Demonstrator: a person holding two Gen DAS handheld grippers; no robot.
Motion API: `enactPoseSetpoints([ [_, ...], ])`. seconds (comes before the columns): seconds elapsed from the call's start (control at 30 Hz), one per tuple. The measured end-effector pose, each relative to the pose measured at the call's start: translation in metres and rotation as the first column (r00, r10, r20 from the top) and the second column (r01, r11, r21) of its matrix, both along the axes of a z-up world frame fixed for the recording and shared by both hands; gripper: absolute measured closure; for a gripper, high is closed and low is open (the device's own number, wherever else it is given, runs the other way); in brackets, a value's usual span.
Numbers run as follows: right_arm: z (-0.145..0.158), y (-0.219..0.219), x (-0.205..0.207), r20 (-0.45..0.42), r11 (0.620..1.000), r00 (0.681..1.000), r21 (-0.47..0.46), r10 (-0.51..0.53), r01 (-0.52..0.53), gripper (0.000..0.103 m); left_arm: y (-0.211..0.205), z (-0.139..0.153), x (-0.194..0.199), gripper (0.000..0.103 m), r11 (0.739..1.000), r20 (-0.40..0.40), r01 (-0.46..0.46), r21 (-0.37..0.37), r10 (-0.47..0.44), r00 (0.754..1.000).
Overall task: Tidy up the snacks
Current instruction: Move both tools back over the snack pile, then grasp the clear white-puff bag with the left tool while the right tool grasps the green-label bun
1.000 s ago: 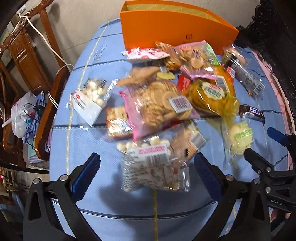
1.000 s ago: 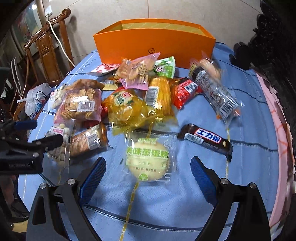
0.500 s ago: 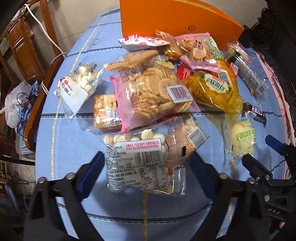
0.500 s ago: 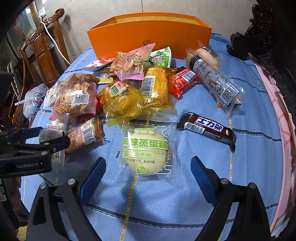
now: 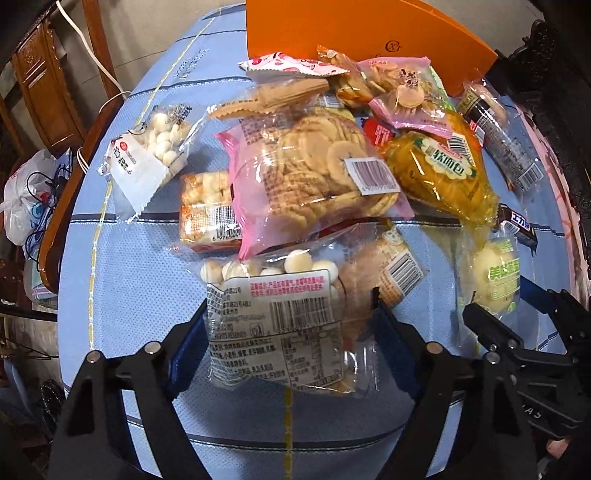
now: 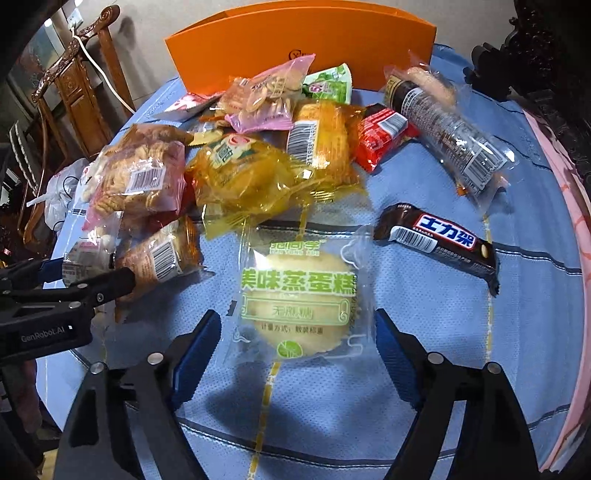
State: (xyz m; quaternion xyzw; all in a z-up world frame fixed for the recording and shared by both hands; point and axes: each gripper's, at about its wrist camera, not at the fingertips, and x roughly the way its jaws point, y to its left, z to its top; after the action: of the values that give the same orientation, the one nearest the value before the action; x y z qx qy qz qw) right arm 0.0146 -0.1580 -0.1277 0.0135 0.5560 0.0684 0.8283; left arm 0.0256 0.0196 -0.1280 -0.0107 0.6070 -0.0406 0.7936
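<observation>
A clear bag of white round snacks point(image 5: 273, 314) lies label-up at the near end of a snack pile on the blue tablecloth point(image 5: 140, 280). My left gripper point(image 5: 290, 310) straddles it, jaws closing, blue pads close to the bag's two side edges without squeezing it. In the right wrist view a steamed-cake packet with green lettering point(image 6: 295, 295) lies flat between the fingers of my right gripper point(image 6: 297, 317). Its jaws are closing too, with a small gap on each side. An open orange box point(image 6: 295, 33) stands at the far edge.
The pile holds a pink bag of round biscuits point(image 5: 310, 166), yellow bread packets point(image 6: 240, 177), a red wrapper point(image 6: 380, 136) and a long clear sleeve point(image 6: 450, 136). A dark chocolate bar point(image 6: 436, 240) lies right of the cake. Wooden chairs point(image 6: 74, 88) stand left of the table.
Both grippers have come down closer to the table. Each pair of fingers has narrowed around its packet: the left around the white-ball bag, the right around the cake.
</observation>
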Motion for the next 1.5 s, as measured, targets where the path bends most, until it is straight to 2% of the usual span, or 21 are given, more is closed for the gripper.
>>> enactPoseSetpoints([
  [0.07, 0.0, 0.0, 0.001, 0.003, 1.0, 1.0, 0.013, -0.001, 0.0, 0.022, 0.002, 0.0, 0.001, 0.026, 1.0, -0.001, -0.005, -0.014, 0.005, 1.0],
  [0.17, 0.002, -0.001, 0.0, 0.012, 0.999, 1.0, 0.032, 0.007, -0.008, 0.031, 0.006, 0.0, 0.001, 0.035, 1.0, 0.005, -0.007, -0.03, 0.007, 1.0],
  [0.2, 0.003, -0.001, 0.0, 0.012, 0.999, 1.0, 0.033, 0.011, -0.012, 0.041, 0.008, 0.0, 0.001, 0.038, 0.999, 0.006, -0.011, -0.036, 0.011, 1.0],
  [0.23, 0.005, -0.002, 0.001, 0.008, 0.999, 1.0, 0.039, 0.015, -0.015, 0.044, 0.011, -0.001, 0.001, 0.041, 0.999, 0.005, -0.015, -0.042, 0.015, 1.0],
  [0.33, 0.009, -0.006, 0.0, 0.006, 0.998, 1.0, 0.058, 0.015, -0.015, 0.046, 0.018, 0.002, 0.001, 0.047, 0.998, -0.001, -0.026, -0.058, 0.026, 1.0],
  [0.5, 0.021, -0.014, -0.006, 0.029, 0.998, 1.0, 0.066, 0.008, -0.01, 0.048, 0.021, 0.015, -0.007, 0.049, 0.998, 0.009, -0.025, -0.061, 0.025, 1.0],
  [0.8, 0.066, -0.023, -0.024, 0.095, 0.996, 0.995, 0.08, 0.043, -0.051, 0.048, 0.016, 0.071, -0.02, 0.049, 0.997, 0.096, 0.036, -0.063, -0.03, 0.995],
  [0.97, 0.094, -0.03, -0.026, 0.139, 0.994, 0.989, 0.081, 0.057, -0.069, 0.048, 0.012, 0.099, -0.011, 0.049, 0.996, 0.139, 0.043, -0.079, -0.031, 0.99],
  [1.2, 0.134, -0.042, 0.015, 0.22, 0.993, 0.974, 0.092, 0.051, -0.073, 0.048, -0.001, 0.134, 0.031, 0.049, 0.995, 0.21, 0.071, -0.066, -0.056, 0.976],
  [1.5, 0.186, -0.055, 0.138, 0.36, 0.995, 0.933, 0.08, 0.025, -0.058, 0.048, -0.039, 0.181, 0.145, 0.048, 0.993, 0.329, 0.11, -0.045, -0.089, 0.94],
])
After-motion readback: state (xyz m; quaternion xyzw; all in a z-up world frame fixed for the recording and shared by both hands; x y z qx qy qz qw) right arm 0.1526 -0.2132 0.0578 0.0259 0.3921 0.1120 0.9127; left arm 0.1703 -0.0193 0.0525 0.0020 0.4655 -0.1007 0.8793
